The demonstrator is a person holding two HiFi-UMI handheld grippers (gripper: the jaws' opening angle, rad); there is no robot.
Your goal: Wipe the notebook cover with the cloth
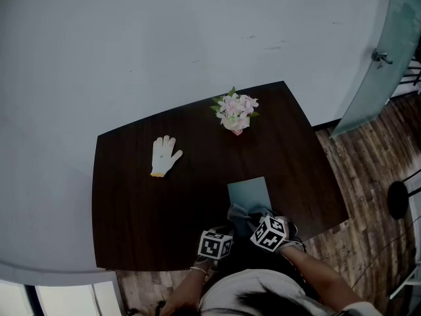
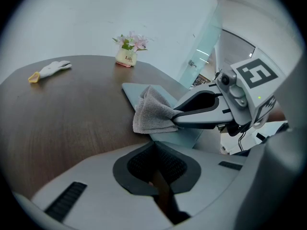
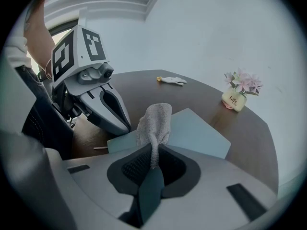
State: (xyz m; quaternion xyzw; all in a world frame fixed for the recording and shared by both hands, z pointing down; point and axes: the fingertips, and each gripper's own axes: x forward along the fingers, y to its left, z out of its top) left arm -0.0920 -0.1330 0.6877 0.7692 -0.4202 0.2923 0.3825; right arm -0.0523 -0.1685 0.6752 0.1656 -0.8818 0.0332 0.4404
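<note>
My R gripper (image 3: 152,166) is clenched on the grey cloth (image 3: 154,121), which rests on the near end of the pale-blue notebook (image 3: 197,131), at the front of the dark table (image 3: 252,131). L gripper (image 2: 156,176) is closed w/ nothing inside.

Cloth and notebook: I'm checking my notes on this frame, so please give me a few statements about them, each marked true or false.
1. The right gripper is shut on the cloth. True.
2. The cloth is over the notebook. True.
3. The left gripper holds the glove. False: it is shut on nothing, and the glove lies on the table.
4. The flower pot stands on the notebook. False: the flower pot stands on the table, apart from it.
</note>
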